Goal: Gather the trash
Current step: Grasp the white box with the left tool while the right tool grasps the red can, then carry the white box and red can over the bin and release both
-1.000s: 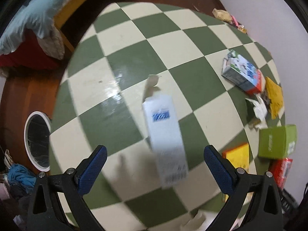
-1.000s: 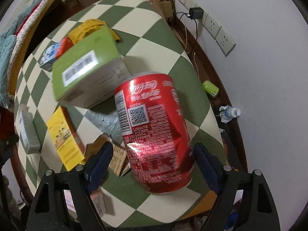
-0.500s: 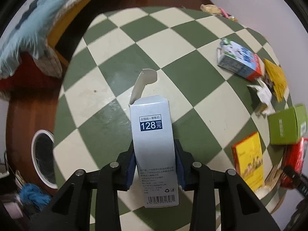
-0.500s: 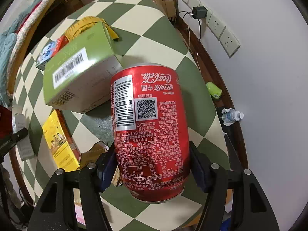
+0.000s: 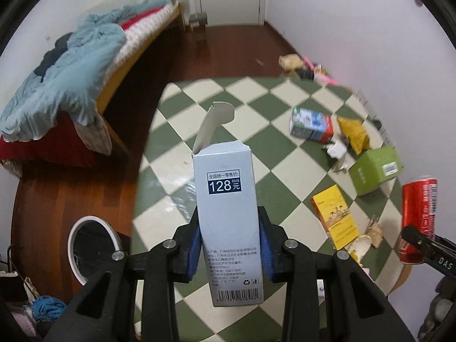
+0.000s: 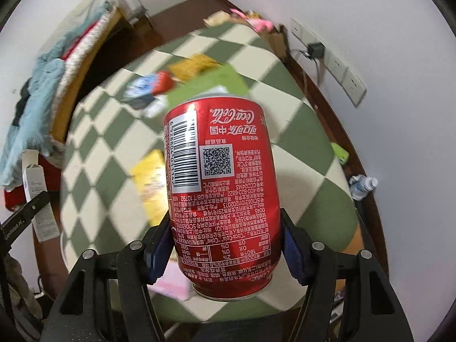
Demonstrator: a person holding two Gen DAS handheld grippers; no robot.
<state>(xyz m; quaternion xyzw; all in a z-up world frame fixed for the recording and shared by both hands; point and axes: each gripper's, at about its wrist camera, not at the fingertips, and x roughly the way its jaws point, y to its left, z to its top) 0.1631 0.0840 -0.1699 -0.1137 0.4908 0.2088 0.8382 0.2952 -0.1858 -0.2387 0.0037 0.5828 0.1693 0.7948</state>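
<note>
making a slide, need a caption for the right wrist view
Right tool grips an inverted red Coca-Cola can above the checkered mat.

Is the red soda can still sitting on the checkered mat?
Apart. In the right wrist view the red soda can hangs clamped between the blue pads of the right hand-held gripper, and the checkered mat lies well below it.

Left gripper (image 5: 229, 245) is clamped on a tall white carton (image 5: 226, 213) marked 128 RMB, top flap open. Red Coca-Cola can (image 5: 418, 216) sits at the right edge, green box (image 5: 375, 170) beside it.
</note>
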